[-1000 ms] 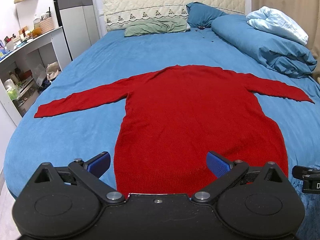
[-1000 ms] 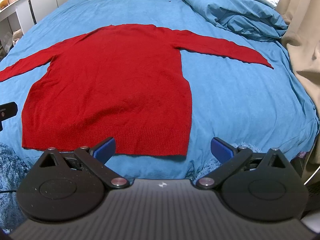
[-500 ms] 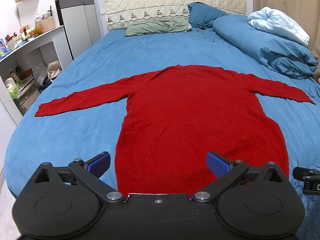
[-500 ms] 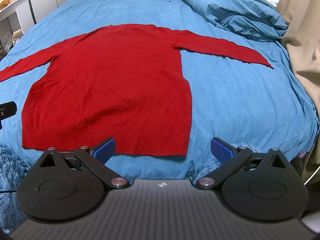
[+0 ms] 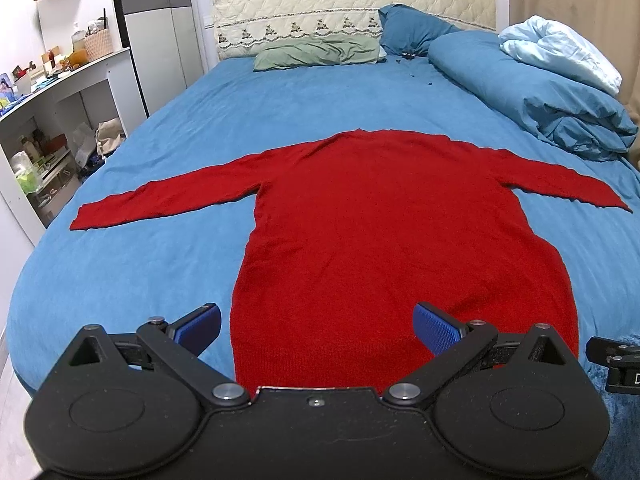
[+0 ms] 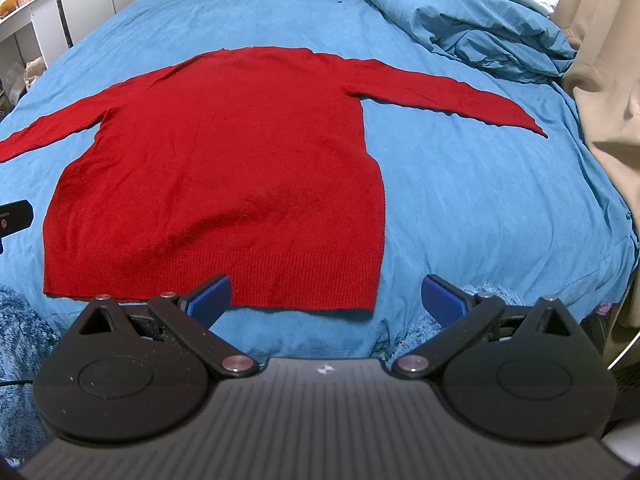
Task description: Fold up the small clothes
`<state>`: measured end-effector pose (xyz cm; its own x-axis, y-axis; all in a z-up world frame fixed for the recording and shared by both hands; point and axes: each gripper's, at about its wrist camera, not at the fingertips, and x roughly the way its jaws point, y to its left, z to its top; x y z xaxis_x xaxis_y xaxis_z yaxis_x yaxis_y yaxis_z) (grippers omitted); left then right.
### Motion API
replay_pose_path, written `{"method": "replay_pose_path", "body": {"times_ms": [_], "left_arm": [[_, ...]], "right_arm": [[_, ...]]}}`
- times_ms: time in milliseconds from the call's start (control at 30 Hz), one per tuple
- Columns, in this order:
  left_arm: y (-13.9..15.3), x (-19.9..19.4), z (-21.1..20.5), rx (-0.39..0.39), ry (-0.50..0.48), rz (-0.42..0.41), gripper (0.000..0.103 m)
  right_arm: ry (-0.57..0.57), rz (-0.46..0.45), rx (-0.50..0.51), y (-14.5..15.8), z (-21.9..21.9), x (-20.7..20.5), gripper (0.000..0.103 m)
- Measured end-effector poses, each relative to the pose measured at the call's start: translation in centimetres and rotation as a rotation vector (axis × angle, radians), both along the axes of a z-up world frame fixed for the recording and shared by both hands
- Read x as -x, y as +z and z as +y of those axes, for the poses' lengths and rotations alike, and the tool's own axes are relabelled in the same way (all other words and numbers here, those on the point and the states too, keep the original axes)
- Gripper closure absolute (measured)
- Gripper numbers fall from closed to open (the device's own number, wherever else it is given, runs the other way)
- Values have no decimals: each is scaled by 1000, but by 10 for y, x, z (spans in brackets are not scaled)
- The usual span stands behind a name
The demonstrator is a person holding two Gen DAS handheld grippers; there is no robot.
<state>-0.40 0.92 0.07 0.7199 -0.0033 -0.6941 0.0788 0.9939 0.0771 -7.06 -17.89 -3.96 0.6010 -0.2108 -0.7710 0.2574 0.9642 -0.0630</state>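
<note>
Two grippers, your left gripper [image 5: 316, 326] and right gripper [image 6: 326, 294], hover with jaws wide and empty near the hem of the red sweater [image 5: 392, 232], spread flat on the bed [image 5: 168, 264], sleeves out, ready for folding.

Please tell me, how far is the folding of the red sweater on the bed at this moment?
Done: the red sweater lies flat on the blue bed, both sleeves spread out. In hand: nothing; the left gripper and the right gripper are both open, near the hem, holding no cloth. Left: all the folding, since no sleeve or edge is turned in yet.
</note>
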Motion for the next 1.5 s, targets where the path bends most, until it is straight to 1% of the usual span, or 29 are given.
{"method": "replay_pose_path", "body": {"times_ms": [933, 1100, 1167, 1233, 1300, 1433, 1500], "left_arm": [[1, 0, 0, 3, 5, -6, 0], [6, -1, -2, 5, 8, -2, 0], [15, -5, -3, 32, 9, -3, 0], [32, -12, -8, 49, -11, -43, 0], [53, -23, -19, 42, -38, -101, 0], [87, -63, -52, 48, -109, -190, 0], [96, -89, -70, 75, -158, -220, 0]], "right_arm": [[1, 0, 1, 0, 1, 1, 0], [-1, -5, -1, 1, 1, 0, 0], [-4, -18, 1, 6, -2, 0, 0], [-14, -43, 11, 15, -7, -1, 0], [-27, -78, 12, 28, -17, -4, 0], [-73, -153, 10, 58, -57, -23, 0], [-98, -177, -28, 69, -87, -37, 0]]}}
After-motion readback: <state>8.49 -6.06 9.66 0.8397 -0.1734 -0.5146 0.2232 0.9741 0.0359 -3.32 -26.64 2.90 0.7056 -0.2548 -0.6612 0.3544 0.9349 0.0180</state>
